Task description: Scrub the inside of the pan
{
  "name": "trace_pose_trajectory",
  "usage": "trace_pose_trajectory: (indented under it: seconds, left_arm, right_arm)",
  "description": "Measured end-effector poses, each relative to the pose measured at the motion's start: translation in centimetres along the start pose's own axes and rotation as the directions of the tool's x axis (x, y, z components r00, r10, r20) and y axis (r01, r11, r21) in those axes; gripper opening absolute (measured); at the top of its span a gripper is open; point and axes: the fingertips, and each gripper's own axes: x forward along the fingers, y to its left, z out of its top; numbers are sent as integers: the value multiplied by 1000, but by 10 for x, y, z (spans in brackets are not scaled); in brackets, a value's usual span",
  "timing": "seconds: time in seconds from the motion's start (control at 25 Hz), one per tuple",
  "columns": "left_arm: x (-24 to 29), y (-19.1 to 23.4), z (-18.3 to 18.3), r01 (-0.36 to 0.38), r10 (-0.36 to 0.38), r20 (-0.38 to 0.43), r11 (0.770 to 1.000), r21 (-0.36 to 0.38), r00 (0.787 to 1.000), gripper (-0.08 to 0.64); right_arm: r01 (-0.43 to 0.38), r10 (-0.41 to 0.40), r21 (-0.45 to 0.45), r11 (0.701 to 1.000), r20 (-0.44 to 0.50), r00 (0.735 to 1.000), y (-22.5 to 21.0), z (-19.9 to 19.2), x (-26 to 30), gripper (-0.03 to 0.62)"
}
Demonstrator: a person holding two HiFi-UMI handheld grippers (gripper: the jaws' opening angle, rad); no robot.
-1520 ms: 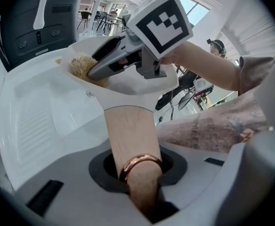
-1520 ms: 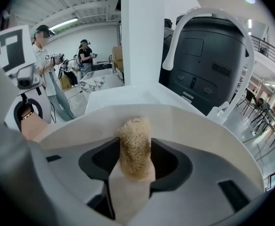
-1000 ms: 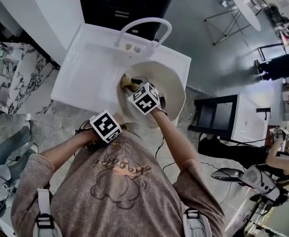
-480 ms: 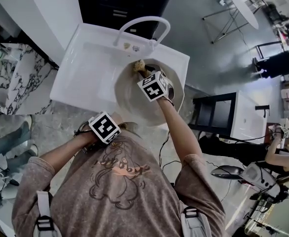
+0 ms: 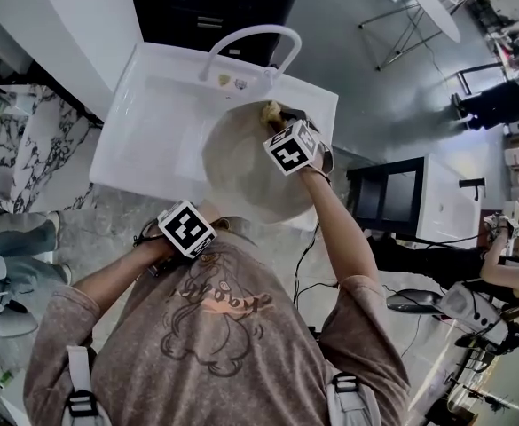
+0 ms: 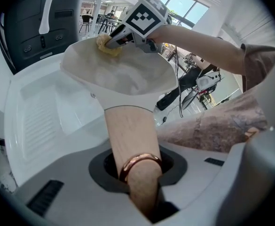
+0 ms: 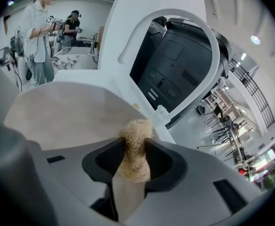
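Observation:
A cream pan (image 5: pixel 241 171) is held tilted over the white sink (image 5: pixel 157 118). Its wooden handle (image 6: pixel 128 140), with a copper ring, sits between the jaws of my left gripper (image 6: pixel 138 182), which is shut on it. My right gripper (image 5: pixel 286 121) is shut on a tan fibrous scrubber (image 7: pixel 136 147). The scrubber (image 5: pixel 270 110) presses against the pan's inside at its far rim, near the faucet. In the left gripper view the scrubber (image 6: pixel 106 44) touches the pan's far wall (image 6: pixel 123 69).
A white arched faucet (image 5: pixel 246 47) rises at the back of the sink. The sink's ribbed drainboard (image 6: pixel 38 121) lies left of the pan. A marble counter (image 5: pixel 15 145) stands to the left, a black cabinet (image 5: pixel 397 207) to the right. People stand in the background (image 7: pixel 41 36).
My right gripper has swept the scrubber from the pan's left inner side up and to the right, to the far rim. The left gripper keeps the handle nearly still.

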Motion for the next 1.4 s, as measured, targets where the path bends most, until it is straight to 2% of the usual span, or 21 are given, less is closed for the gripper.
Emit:
trace_pose_trajectory:
  seconds: [0.28,0.44,0.8,1.04,1.2,1.32,1.4]
  left_arm:
    - [-1,4,5,-2,2,16,1000,15,1000,104]
    - [-2,5,5,1,-1,6,1000,14,1000,105]
    - [0,7,8,19,-19,-1,1000,24,1000,106]
    - [1,10,8,22,-21,-13,999,24,1000,106]
    - [2,9,7,29,-28,-31,999,31,999,107]
    - [2,8,8,34,-33,-34,999,31,999,107]
    - [2,7,9,37,-36,-34,999,30,999,107]
  right_arm:
    - [-46,37,-67,997,-124,992,-3,-29,-9,152]
    - [-78,67,-58,995,-169,983,-3,-47,-16,152]
    - [-230,203,-60,971,-289,935,22,-83,-38,150]
    - [-356,296,-103,929,-370,881,61,-104,-51,149]
    - [-421,349,-113,900,-392,851,84,-111,-59,149]
    - [-483,415,-90,871,-392,821,103,-110,-67,149]
    - [-536,487,-41,843,-364,794,120,-105,-76,149]
